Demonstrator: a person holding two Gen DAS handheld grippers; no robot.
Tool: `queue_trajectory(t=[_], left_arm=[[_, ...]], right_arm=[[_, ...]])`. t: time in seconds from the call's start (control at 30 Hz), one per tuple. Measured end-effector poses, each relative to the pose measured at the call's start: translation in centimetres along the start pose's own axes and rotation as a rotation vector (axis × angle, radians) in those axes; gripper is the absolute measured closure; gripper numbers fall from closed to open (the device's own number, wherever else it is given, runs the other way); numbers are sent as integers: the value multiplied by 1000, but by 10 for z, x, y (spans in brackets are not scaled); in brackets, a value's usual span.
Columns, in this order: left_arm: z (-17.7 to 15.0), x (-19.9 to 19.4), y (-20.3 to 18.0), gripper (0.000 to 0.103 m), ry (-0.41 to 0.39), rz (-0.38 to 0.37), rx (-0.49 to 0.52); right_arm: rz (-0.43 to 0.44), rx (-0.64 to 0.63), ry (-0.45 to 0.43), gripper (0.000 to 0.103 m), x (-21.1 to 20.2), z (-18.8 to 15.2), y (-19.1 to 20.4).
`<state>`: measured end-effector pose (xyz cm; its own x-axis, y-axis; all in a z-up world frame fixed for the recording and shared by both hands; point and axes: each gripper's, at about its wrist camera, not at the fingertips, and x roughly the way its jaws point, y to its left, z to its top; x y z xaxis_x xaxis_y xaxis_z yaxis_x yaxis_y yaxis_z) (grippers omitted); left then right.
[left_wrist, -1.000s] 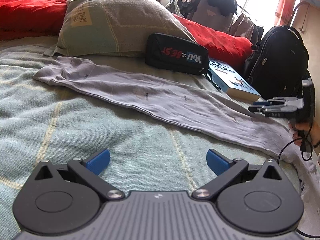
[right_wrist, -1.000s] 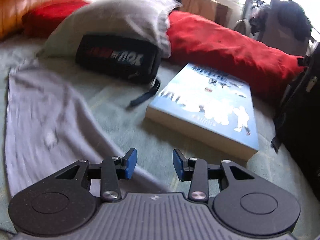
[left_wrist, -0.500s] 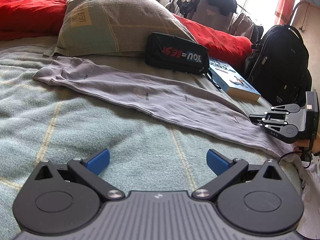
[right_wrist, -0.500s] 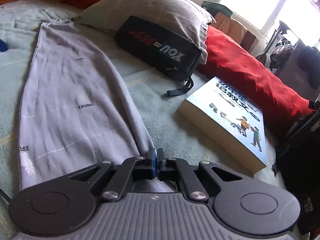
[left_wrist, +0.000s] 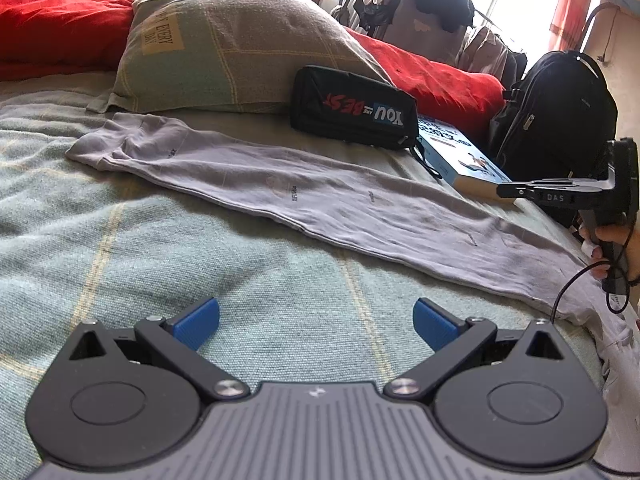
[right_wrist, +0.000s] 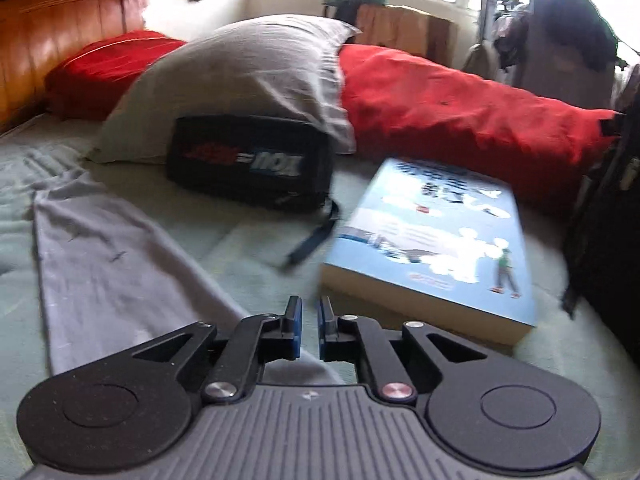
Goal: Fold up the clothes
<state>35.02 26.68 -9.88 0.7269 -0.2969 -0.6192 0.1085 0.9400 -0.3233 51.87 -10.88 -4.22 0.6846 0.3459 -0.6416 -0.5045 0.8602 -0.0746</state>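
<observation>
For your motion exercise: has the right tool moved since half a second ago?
Yes. In the left wrist view, the right tool has risen against the black backpack, now overlapping the book.

- You've got one grey garment (left_wrist: 320, 196) laid out.
- One pillow (left_wrist: 224, 40).
- One black pouch (left_wrist: 352, 108).
- One book (right_wrist: 432, 240).
- One backpack (left_wrist: 556, 108).
- Two tongs: left tongs (left_wrist: 316, 322), right tongs (right_wrist: 309, 330).

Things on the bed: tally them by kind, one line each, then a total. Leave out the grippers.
Grey garment: 1
Pillow: 1
Red bedding rolls: 2
Black pouch: 1
Book: 1
Black backpack, at the bed's edge: 1
Total: 7
</observation>
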Motion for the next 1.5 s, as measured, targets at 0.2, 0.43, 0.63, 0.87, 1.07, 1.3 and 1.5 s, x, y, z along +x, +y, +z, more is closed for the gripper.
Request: queue_trajectory(t=[0.2, 0.43, 0.63, 0.87, 1.07, 1.3, 1.5], left_arm=[[0, 0, 1, 1, -1, -3, -2], [0, 0, 0, 1, 0, -2, -1], [0, 0, 0, 1, 0, 0, 1], [0, 0, 0, 1, 0, -2, 0], [0, 1, 0, 1, 0, -2, 1], [0, 0, 1, 1, 0, -2, 1], [0, 0, 1, 1, 0, -3, 0]], right_arm=[[-4, -62, 36, 80, 31, 2, 21], [7, -140, 26, 78, 31, -13, 40], [-81, -342, -26, 74, 25, -30, 69], [-44, -363, -7, 84, 26, -30, 68], [-10, -315, -4, 100, 30, -30, 64], [-122, -169, -34, 101, 47, 6, 36], [-25, -47, -30, 81, 27, 13, 26]])
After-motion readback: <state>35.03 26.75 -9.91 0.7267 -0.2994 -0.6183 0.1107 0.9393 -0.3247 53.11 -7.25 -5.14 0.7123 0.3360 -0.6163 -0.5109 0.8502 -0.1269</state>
